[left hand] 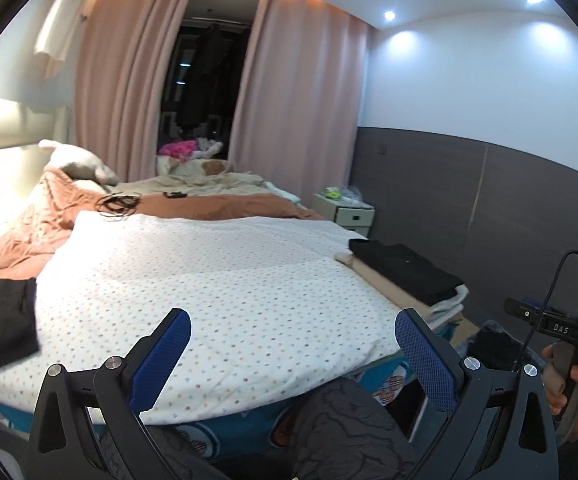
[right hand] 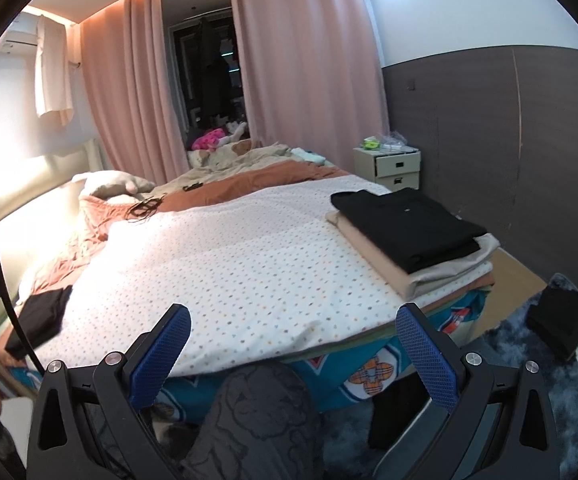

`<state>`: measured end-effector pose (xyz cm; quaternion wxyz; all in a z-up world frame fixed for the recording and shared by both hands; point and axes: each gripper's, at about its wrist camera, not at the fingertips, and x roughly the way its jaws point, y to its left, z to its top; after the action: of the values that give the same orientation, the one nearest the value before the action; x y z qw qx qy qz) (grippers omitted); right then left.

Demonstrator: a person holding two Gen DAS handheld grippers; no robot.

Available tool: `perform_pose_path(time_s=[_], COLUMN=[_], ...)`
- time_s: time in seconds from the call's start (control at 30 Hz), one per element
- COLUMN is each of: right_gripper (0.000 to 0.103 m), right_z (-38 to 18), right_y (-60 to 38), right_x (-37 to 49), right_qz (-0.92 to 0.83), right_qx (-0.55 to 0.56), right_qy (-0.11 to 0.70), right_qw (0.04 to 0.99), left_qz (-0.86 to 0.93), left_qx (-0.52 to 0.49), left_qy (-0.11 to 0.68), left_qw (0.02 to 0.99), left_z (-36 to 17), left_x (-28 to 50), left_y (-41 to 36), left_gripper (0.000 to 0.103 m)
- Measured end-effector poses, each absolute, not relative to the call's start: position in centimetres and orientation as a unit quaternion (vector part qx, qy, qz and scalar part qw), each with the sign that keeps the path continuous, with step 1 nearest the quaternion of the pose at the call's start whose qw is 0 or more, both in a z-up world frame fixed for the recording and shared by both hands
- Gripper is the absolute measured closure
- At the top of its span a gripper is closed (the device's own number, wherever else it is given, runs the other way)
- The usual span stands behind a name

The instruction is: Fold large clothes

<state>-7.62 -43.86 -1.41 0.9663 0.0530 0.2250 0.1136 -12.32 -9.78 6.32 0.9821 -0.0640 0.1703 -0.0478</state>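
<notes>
Ahead-right of my right gripper point(right hand: 293, 344), a stack of folded clothes point(right hand: 409, 236) runs lengthwise away along the bed point(right hand: 229, 264) edge; both my left gripper point(left hand: 293, 346) and right one are spread apart, empty.

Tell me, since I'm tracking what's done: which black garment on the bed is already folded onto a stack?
The black garment at the bed's right edge: it lies folded flat atop beige folded clothes. The other black garment, at the left edge, lies alone.

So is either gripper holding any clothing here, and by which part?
Nothing is held. The left gripper and right gripper are both open above the dotted sheet.
</notes>
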Motion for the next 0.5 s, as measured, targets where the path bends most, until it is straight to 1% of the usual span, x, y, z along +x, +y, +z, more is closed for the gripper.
perform_pose_path(time_s=[0.27, 0.5], right_gripper=[0.0, 0.0], right_z=[-2.8, -2.5], right_y=[-42.2, -42.1], right_x=[-7.8, -7.9], right_qz=[0.12, 0.125], right_qx=[0.041, 0.04], right_qy=[0.23, 0.224], right_qw=[0.965, 0.966], left_qz=[-0.033, -0.035], left_qx=[-0.058, -0.055], left_qy=[0.174, 0.168], left_qw=[0.983, 0.984], left_z=[5.1, 5.2], left_x=[-13.0, -13.5], left_y=[-9.2, -9.6], left_gripper=[0.001, 0.0])
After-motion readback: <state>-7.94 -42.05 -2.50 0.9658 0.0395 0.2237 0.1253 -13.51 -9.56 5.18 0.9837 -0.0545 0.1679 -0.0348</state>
